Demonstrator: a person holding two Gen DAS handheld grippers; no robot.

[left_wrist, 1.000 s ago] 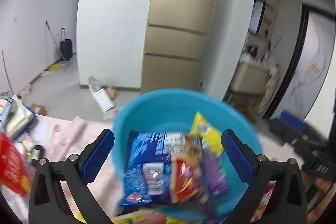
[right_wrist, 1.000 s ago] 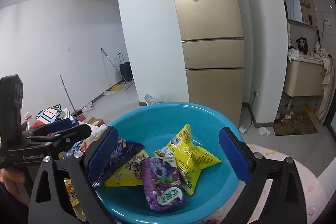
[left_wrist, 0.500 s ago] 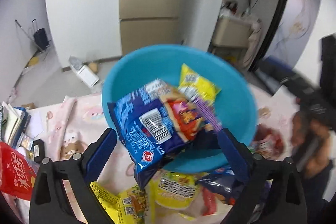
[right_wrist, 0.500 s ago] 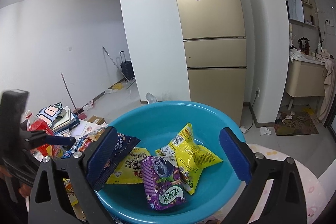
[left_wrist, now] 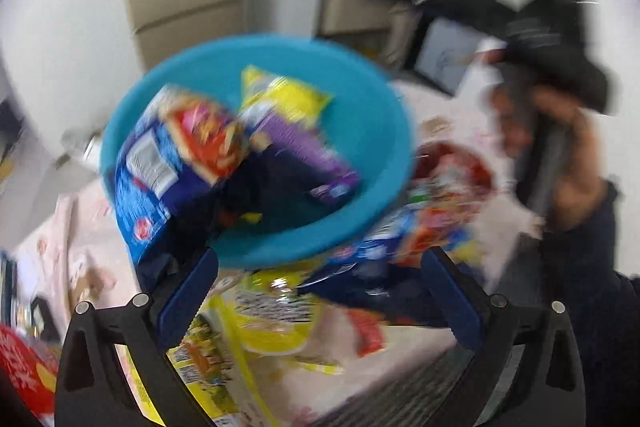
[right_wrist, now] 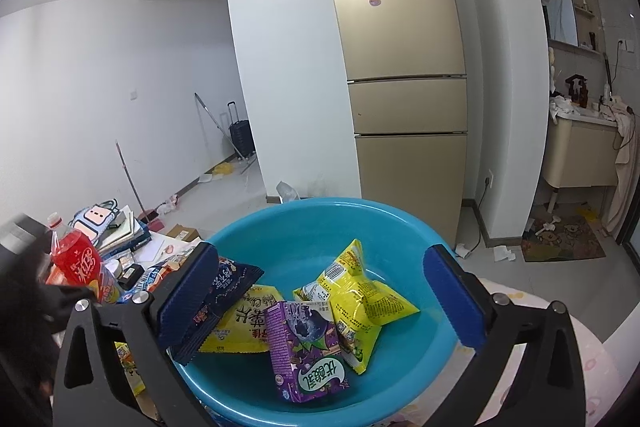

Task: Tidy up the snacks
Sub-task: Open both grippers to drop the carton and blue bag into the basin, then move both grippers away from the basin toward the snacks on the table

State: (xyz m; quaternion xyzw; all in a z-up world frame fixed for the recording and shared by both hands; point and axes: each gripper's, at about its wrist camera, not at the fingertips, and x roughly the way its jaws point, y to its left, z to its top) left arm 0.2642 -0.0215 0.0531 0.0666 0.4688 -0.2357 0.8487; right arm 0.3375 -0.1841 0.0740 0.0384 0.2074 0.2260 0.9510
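Both jaws opening wide, gripping nothing: left gripper (left_wrist: 320,291), right gripper (right_wrist: 332,295) hovering; blue basin (right_wrist: 400,227) sitting at twelve o'clock, holding purple carton (right_wrist: 308,351).

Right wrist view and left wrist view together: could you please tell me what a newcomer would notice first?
First is the bright blue basin at the centre of both views, holding a purple carton in front and a yellow snack bag behind it. Beyond it stands a tall gold fridge against the white wall. On the table at the left, a red drink bottle rises from clutter.
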